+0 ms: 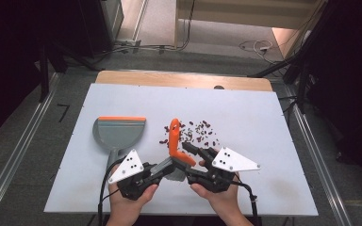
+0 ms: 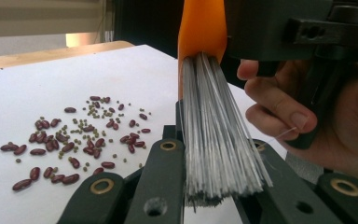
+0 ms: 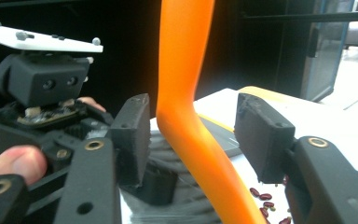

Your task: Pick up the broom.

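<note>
Two grippers meet at the brush (image 1: 174,141): left gripper (image 1: 162,168) clamps its bristles, right gripper (image 1: 192,151) stands open around the orange handle. Beans (image 1: 195,132) lie mid-table, far from edges.

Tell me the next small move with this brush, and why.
Probably close the right gripper on the orange brush handle: its pads stand apart from the handle between them, while the left gripper pinches the bristles, and the beans lie unswept.

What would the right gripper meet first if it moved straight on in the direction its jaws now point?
Most likely the brush's orange handle, which already stands between the open jaws of the right gripper, touching neither pad. Depth is hard to judge.
</note>
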Tool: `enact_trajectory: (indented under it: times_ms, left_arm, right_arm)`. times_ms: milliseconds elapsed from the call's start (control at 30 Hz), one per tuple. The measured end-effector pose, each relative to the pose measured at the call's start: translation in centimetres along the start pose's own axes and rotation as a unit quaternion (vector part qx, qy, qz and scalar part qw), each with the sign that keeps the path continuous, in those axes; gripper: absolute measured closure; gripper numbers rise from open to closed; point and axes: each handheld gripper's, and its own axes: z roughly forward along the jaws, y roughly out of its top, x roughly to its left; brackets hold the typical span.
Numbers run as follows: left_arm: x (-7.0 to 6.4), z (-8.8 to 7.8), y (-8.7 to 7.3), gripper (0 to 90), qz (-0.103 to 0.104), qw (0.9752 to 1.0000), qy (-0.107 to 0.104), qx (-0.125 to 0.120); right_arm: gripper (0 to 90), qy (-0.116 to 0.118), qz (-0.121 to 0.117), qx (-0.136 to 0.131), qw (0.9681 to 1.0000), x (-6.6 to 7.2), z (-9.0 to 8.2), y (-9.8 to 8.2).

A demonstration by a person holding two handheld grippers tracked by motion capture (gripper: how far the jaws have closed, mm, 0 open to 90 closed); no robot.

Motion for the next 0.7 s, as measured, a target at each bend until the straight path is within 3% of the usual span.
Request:
enact_trajectory:
  times_ms: [167, 333, 400, 467, 533, 567, 600, 633, 700]
  left_arm:
    - [0.8, -0.5, 0.0, 86.1, -0.002, 0.9999, -0.011, -0.002]
    - [2.0, -1.7, 0.4, 86.1, 0.007, 0.9991, -0.041, -0.009]
    - [2.2, -1.9, 0.4, 86.1, 0.009, 0.9988, -0.047, -0.011]
    - [2.6, -2.3, 0.5, 86.1, 0.021, 0.9970, -0.074, -0.010]
    - [2.7, -2.4, 0.6, 86.0, 0.028, 0.9951, -0.094, -0.007]
    - [2.7, -2.4, 0.6, 86.0, 0.028, 0.9951, -0.094, -0.007]
    - [2.7, -2.4, 0.6, 86.1, 0.033, 0.9935, -0.109, -0.003]
    - [2.7, -2.4, 0.6, 86.0, 0.033, 0.9935, -0.109, -0.003]
    - [2.7, -2.4, 0.6, 86.0, 0.035, 0.9898, -0.138, 0.001]
  right_arm:
    - [38.9, 0.021, -0.004, 0.012, 0.9997, -1.3, -0.7, 0.4]
    - [38.5, 0.053, 0.005, 0.042, 0.9977, -3.1, -1.4, 0.6]
    - [39.3, 0.088, 0.010, 0.055, 0.9946, -3.8, -1.5, 0.6]
    - [39.7, 0.117, 0.008, 0.074, 0.9904, -4.1, -1.5, 0.5]
    - [41.7, 0.130, 0.001, 0.086, 0.9878, -4.2, -1.5, 0.4]
    - [41.7, 0.130, 0.001, 0.086, 0.9878, -4.2, -1.5, 0.4]
    - [43.9, 0.153, 0.001, 0.098, 0.9834, -4.2, -1.4, 0.2]
    - [44.1, 0.159, 0.002, 0.101, 0.9821, -4.2, -1.4, 0.1]
    - [44.5, 0.171, 0.003, 0.116, 0.9784, -4.1, -1.1, -0.1]
